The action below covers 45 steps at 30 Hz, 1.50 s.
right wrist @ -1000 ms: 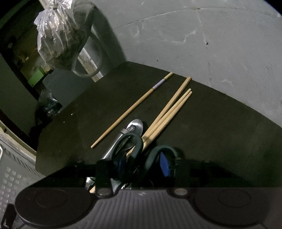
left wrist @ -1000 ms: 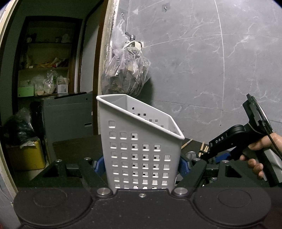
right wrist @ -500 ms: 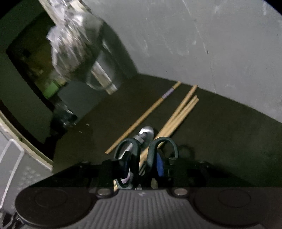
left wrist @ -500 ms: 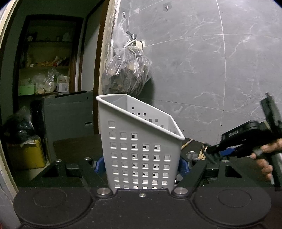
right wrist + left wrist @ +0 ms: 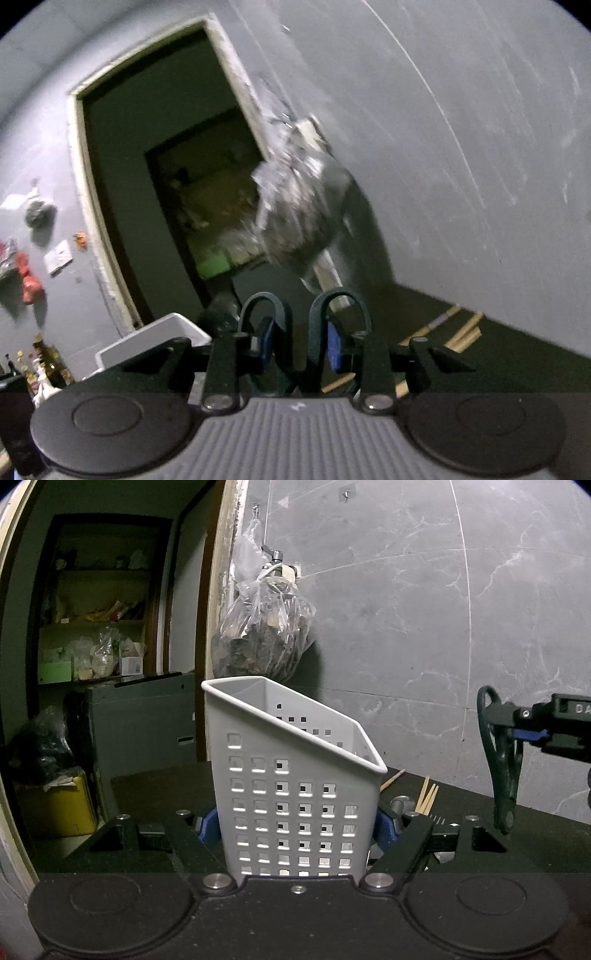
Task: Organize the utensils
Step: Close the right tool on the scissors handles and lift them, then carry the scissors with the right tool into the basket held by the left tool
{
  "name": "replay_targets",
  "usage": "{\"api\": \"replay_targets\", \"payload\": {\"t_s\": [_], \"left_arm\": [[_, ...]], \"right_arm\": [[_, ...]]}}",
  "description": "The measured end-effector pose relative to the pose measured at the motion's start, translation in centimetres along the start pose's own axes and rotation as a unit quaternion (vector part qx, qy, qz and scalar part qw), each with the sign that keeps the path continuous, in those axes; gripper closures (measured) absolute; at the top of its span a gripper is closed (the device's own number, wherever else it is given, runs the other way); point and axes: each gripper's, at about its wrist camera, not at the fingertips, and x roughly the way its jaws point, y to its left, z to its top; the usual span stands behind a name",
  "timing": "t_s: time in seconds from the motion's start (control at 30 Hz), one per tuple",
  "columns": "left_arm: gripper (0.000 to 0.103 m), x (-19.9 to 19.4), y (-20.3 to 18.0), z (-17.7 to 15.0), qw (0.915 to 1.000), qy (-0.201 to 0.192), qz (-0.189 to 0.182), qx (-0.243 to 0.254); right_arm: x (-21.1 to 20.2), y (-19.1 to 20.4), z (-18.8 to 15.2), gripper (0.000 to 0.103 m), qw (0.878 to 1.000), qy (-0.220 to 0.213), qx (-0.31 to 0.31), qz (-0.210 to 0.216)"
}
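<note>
- I am gripping the white basket [image 5: 295, 797] with my left gripper [image 5: 295, 827]; its blue pads are pressing both sides of the basket, which is standing upright on the dark table [image 5: 159, 786].
- My right gripper [image 5: 301, 341] is clenching the scissors [image 5: 317, 332] by the dark handle loops, 2 of them poking up between the blue pads.
- From the left wrist view, I am seeing the scissors [image 5: 498, 760] hanging blade-down, off to the right of the basket and apart from it.
- On the right gripper's body I am reading only the letters "DA" [image 5: 581, 709]; the rest is cut off.
- Chopsticks [image 5: 426, 797] are lying on the table behind the basket, beside a metal utensil [image 5: 400, 803] I cannot identify.
- A plastic bag [image 5: 262, 638] is hanging on the grey wall.
- The right wrist view is blurred.
</note>
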Motion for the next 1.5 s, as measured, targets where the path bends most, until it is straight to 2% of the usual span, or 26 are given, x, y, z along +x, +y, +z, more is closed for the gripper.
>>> {"api": "replay_targets", "payload": {"t_s": [0.3,0.57,0.77,1.07,1.27,1.5], "left_arm": [[0.025,0.0,0.0,0.0,1.0,0.0,0.0,0.0],[0.025,0.0,0.0,0.0,1.0,0.0,0.0,0.0],[0.025,0.0,0.0,0.0,1.0,0.001,0.0,0.0],[0.025,0.0,0.0,0.0,1.0,0.001,0.0,0.0],[0.025,0.0,-0.1,0.0,1.0,0.001,0.0,0.001],[0.025,0.1,-0.2,-0.1,1.0,0.002,-0.001,0.004]], "right_arm": [[-0.9,2.5,0.4,0.071,0.998,-0.027,-0.048,0.02],[-1.9,3.7,0.3,0.071,0.997,-0.036,-0.056,0.025],[-2.6,5.2,1.9,0.071,0.996,-0.044,-0.078,0.03],[-1.8,7.1,4.7,0.071,0.994,-0.053,-0.089,0.033],[-0.7,9.0,7.1,0.071,0.99,-0.079,-0.102,0.062],[2.5,12.2,9.0,0.071,0.983,-0.101,-0.121,0.093]]}}
